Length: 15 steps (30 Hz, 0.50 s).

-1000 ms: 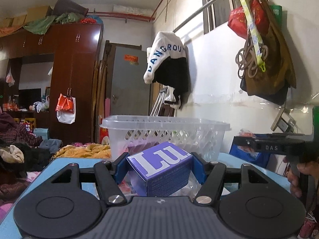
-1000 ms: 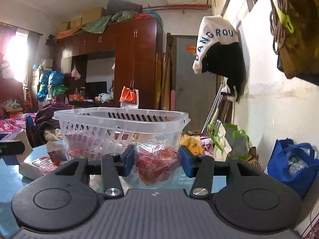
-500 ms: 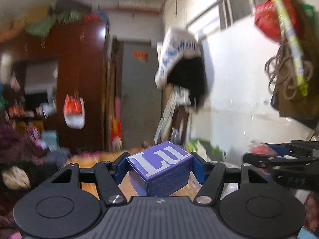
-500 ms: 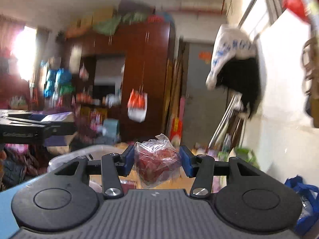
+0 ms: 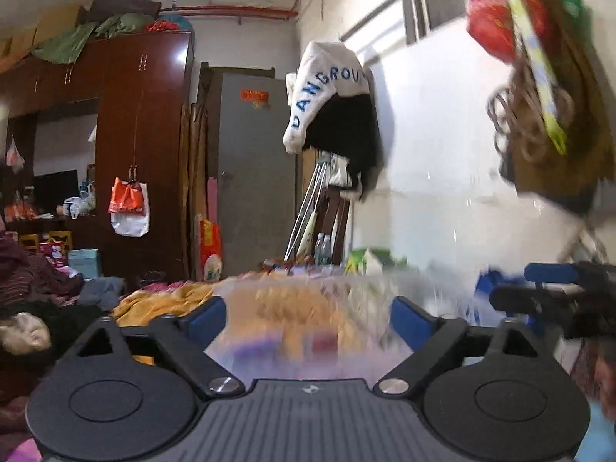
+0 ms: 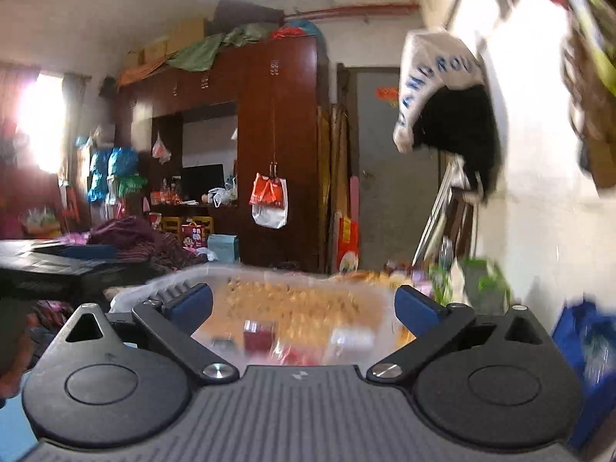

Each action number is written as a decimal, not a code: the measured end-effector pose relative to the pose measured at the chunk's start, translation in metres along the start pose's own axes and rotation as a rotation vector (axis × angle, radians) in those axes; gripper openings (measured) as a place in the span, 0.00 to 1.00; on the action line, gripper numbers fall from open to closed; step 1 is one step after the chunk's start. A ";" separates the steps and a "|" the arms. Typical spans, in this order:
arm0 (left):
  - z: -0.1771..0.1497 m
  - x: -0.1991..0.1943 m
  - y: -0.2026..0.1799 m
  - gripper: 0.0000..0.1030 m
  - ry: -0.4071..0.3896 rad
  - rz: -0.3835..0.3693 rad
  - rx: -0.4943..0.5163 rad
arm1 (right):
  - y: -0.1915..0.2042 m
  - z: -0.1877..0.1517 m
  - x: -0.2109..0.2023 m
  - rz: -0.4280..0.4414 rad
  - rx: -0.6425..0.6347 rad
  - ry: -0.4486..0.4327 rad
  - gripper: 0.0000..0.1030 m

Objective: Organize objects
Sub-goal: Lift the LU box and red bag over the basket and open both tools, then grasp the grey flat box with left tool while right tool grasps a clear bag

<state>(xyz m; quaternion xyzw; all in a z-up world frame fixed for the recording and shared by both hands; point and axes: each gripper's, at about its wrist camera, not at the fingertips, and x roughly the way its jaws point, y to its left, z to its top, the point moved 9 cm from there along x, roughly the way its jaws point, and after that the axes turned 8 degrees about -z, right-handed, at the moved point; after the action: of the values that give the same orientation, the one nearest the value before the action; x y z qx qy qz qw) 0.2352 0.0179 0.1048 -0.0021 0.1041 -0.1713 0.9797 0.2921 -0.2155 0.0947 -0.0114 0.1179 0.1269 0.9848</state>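
My left gripper (image 5: pixel 308 317) is open and empty, held above the clear plastic basket (image 5: pixel 346 288), which is blurred by motion. A purple shape (image 5: pixel 254 350), probably the purple box, lies blurred inside the basket below the fingers. My right gripper (image 6: pixel 304 304) is open and empty too, above the same basket (image 6: pixel 173 281). Red and white packets (image 6: pixel 261 340) show blurred inside it. The right gripper appears at the right edge of the left wrist view (image 5: pixel 550 296), and the left gripper at the left edge of the right wrist view (image 6: pixel 57 265).
A white wall with hanging bags (image 5: pixel 539 77) and a hung white garment (image 5: pixel 331 92) runs along the right. A dark wooden wardrobe (image 5: pixel 142 134) and grey door (image 5: pixel 254 177) stand behind. Heaped clothes (image 5: pixel 38 308) lie to the left. A blue bag (image 6: pixel 589 346) sits low right.
Both grippers have opened. The purple box left the left gripper and the red packet left the right gripper; both have dropped into the basket below. The views are blurred from motion.
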 end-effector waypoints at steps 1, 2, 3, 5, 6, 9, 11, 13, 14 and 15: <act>-0.013 -0.008 -0.001 0.93 0.024 0.007 0.012 | -0.001 -0.015 0.006 0.009 -0.001 0.061 1.00; -0.029 -0.013 -0.001 0.93 0.066 0.018 0.021 | -0.002 -0.027 0.015 0.022 -0.007 0.120 1.00; -0.043 -0.016 0.002 0.93 0.108 0.032 0.016 | -0.003 -0.042 0.024 0.036 -0.009 0.189 1.00; -0.067 -0.022 0.010 0.93 0.164 0.035 -0.015 | -0.002 -0.063 0.039 0.047 -0.019 0.290 0.90; -0.075 -0.024 0.017 0.93 0.183 0.035 -0.039 | 0.000 -0.071 0.044 0.058 -0.028 0.318 0.81; -0.086 -0.027 0.033 0.93 0.200 0.049 -0.080 | 0.005 -0.085 0.051 0.095 -0.032 0.354 0.72; -0.090 -0.026 0.038 0.93 0.222 0.047 -0.092 | 0.008 -0.093 0.053 0.112 -0.040 0.370 0.66; -0.097 -0.022 0.042 0.93 0.253 0.042 -0.095 | 0.010 -0.096 0.050 0.131 -0.042 0.377 0.61; -0.100 -0.019 0.042 0.93 0.264 0.039 -0.096 | 0.011 -0.096 0.046 0.135 -0.046 0.373 0.60; -0.105 -0.019 0.039 0.93 0.273 0.034 -0.096 | 0.012 -0.097 0.044 0.131 -0.056 0.372 0.60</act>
<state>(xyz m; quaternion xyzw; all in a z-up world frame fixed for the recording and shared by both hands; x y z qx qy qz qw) 0.2091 0.0642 0.0045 -0.0238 0.2445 -0.1480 0.9580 0.3081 -0.1978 -0.0097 -0.0544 0.2949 0.1898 0.9349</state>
